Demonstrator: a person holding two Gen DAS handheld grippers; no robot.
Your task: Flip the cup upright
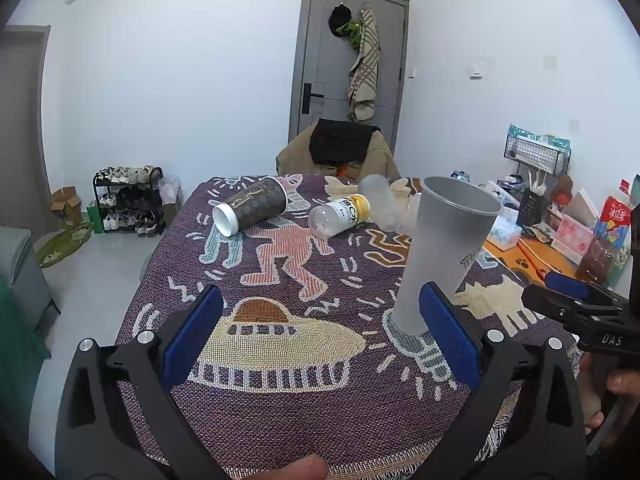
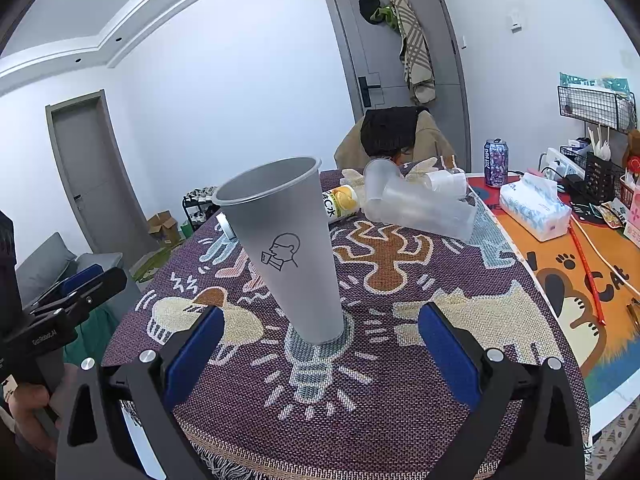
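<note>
Up close, the right gripper [image 2: 320,344] has its 2 blue-padded fingers [image 2: 196,350] spread wide, holding nothing. The grey cup [image 2: 286,248] stands upright between them, a little ahead of the pads and touching neither, its mouth open to the ceiling and its base on the light-bulb figure woven into the patterned tablecloth [image 2: 400,400]. A line drawing of a person drinking faces this camera.

Likewise, the left gripper [image 1: 320,336] has its 2 fingers [image 1: 194,326] well apart and empty. From its camera the grey cup [image 1: 440,252] stands behind the right-hand pad, outside the gap between the fingers, and I cannot tell whether it touches that pad. The right gripper [image 1: 580,304] shows at the right edge of this view, near the cup.

Farther back on the cloth, a brown paper cup [image 1: 250,210] lies on its side with its white rim toward the camera. Beside it a small bottle [image 1: 340,214] with a yellow label also lies flat. Just right of that, several clear plastic cups [image 2: 420,204] lie tipped over in a loose pile. Beyond the cloth's right edge sit a tissue pack [image 2: 534,210] and a drink can [image 2: 496,162] on an orange mat [image 2: 560,280].
</note>
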